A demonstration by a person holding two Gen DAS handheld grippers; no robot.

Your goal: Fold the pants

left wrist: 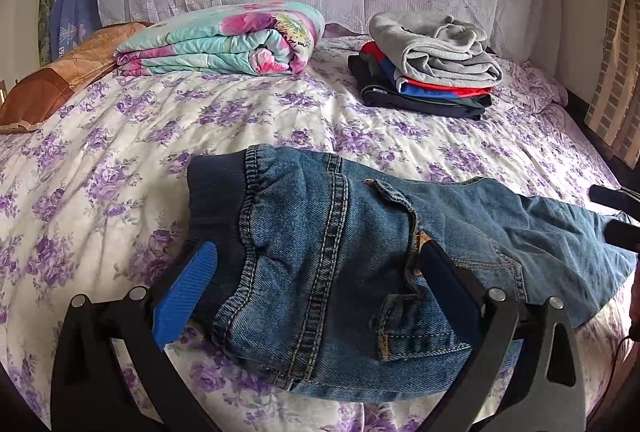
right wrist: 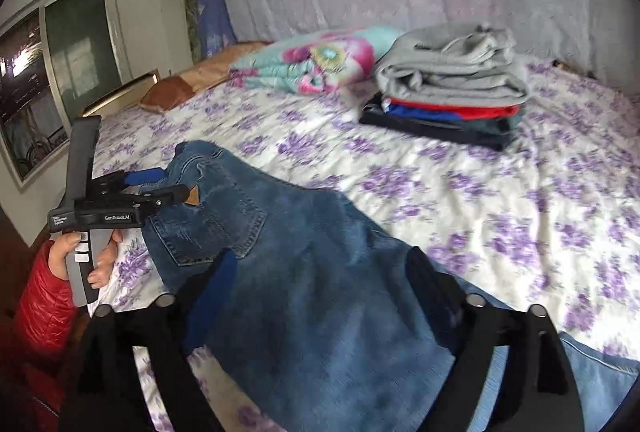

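Blue denim pants [left wrist: 332, 252] lie on the floral bed sheet [left wrist: 100, 168], waistband to the left in the left wrist view. My left gripper [left wrist: 316, 272] is open, its blue-padded fingers [left wrist: 188, 288] standing wide on either side of the waist end. It also shows in the right wrist view [right wrist: 160, 188] at the waistband. My right gripper [right wrist: 320, 272] is open, its fingers straddling the pant legs [right wrist: 320, 292] lower down. Its fingertips show at the right edge of the left wrist view [left wrist: 616, 212].
A stack of folded clothes [left wrist: 432, 64] with a grey garment on top sits at the back right of the bed. A folded floral quilt [left wrist: 224, 40] and a brown pillow [left wrist: 60, 72] lie at the back left. A window [right wrist: 48, 72] is on the left wall.
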